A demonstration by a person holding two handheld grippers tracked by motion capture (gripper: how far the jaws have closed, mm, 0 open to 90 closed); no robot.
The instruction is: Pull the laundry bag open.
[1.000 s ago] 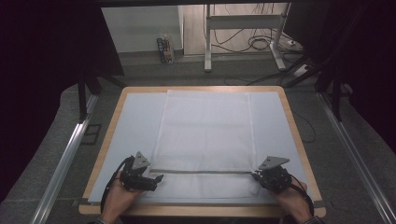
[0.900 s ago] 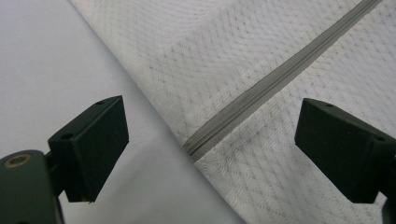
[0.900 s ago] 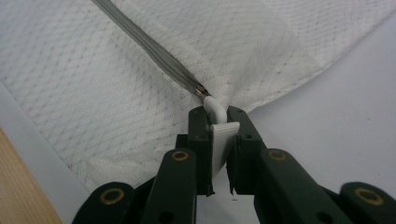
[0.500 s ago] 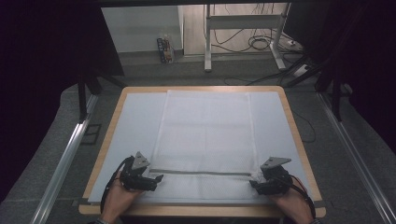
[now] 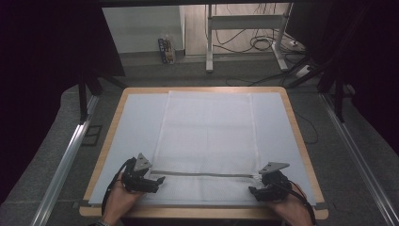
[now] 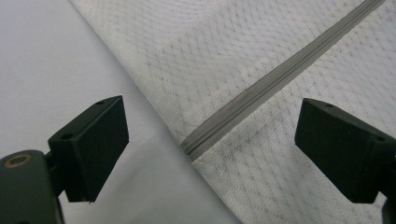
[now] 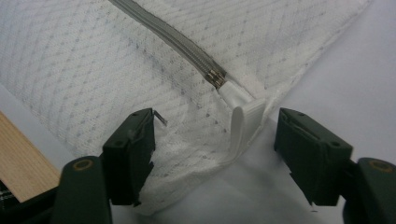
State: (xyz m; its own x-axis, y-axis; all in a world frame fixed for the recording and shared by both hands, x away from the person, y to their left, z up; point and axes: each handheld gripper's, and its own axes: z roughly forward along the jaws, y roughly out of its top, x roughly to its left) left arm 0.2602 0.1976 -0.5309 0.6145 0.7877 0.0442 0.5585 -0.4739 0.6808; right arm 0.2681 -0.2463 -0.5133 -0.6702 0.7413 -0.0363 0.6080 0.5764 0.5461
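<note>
A white mesh cloth (image 5: pixel 207 136) lies flat down the middle of the table, and a grey zipper (image 5: pixel 202 174) crosses it near the front edge. My left gripper (image 5: pixel 159 181) rests at the zipper's left end, open. In the left gripper view the zipper's end (image 6: pixel 196 144) and the cloth's edge lie between the spread jaws of the left gripper (image 6: pixel 212 135). My right gripper (image 5: pixel 254 190) sits at the cloth's front right corner, open. In the right gripper view a white pull tab (image 7: pixel 243 121) at the zipper's end (image 7: pixel 212 74) lies between the open jaws of the right gripper (image 7: pixel 217 135).
The table has a wooden rim (image 5: pixel 301 141) and a pale mat (image 5: pixel 136 122) under the cloth. Metal rails (image 5: pixel 66 160) run along both sides on the floor. Beyond the far edge are a stand's legs (image 5: pixel 209 42) and cables (image 5: pixel 259 44).
My right gripper has slid a little toward the front edge, down to the cloth's corner. The left gripper has hardly moved.
</note>
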